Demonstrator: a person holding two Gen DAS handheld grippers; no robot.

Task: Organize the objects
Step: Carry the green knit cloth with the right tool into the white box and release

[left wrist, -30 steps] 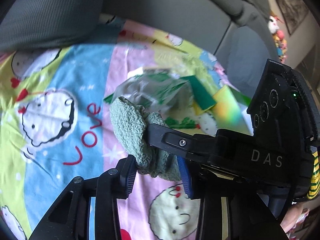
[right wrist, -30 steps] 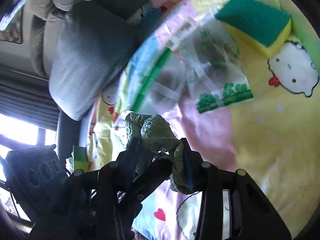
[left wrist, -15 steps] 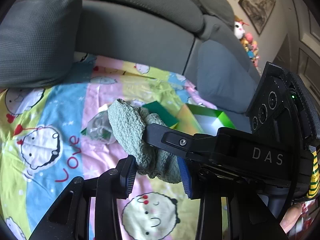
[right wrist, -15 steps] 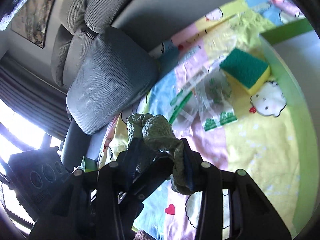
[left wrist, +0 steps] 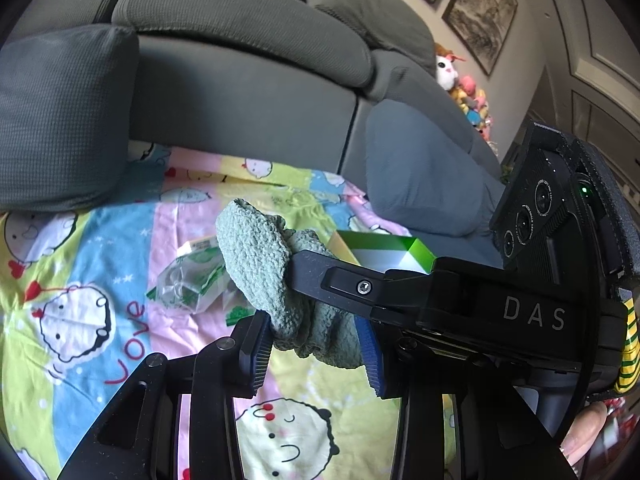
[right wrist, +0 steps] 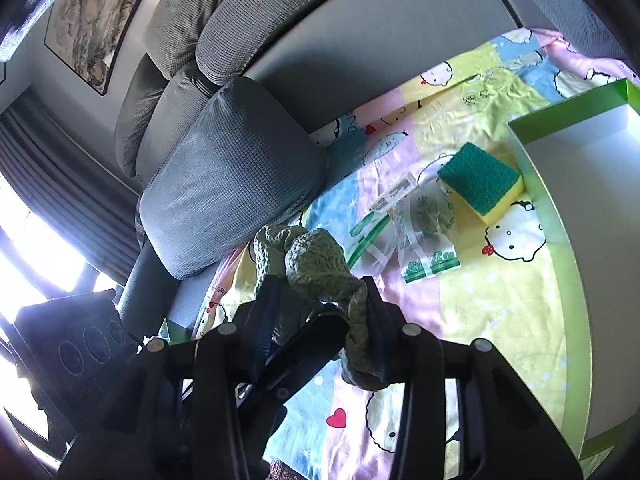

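Both grippers hold one green terry cloth (left wrist: 260, 264) together, above a cartoon-print sheet (left wrist: 80, 264) on a grey sofa. My left gripper (left wrist: 316, 344) is shut on the cloth, and the right gripper's finger crosses in front of it. My right gripper (right wrist: 320, 312) is shut on the same cloth (right wrist: 316, 260). A green-and-yellow sponge (right wrist: 480, 182) and a clear plastic bag with green print (right wrist: 420, 232) lie on the sheet. A green-rimmed white box (right wrist: 560, 120) stands at the right; it also shows in the left wrist view (left wrist: 384, 250).
A grey cushion (right wrist: 224, 184) lies at the sheet's left end, against the sofa back (left wrist: 240, 92). A blue-grey cushion (left wrist: 420, 176) lies behind the box. Plush toys (left wrist: 468, 92) sit at the sofa's far end.
Both grippers have risen and pulled back from the sheet with the cloth still held. The bag and sponge look smaller and farther, and the box has come into view.
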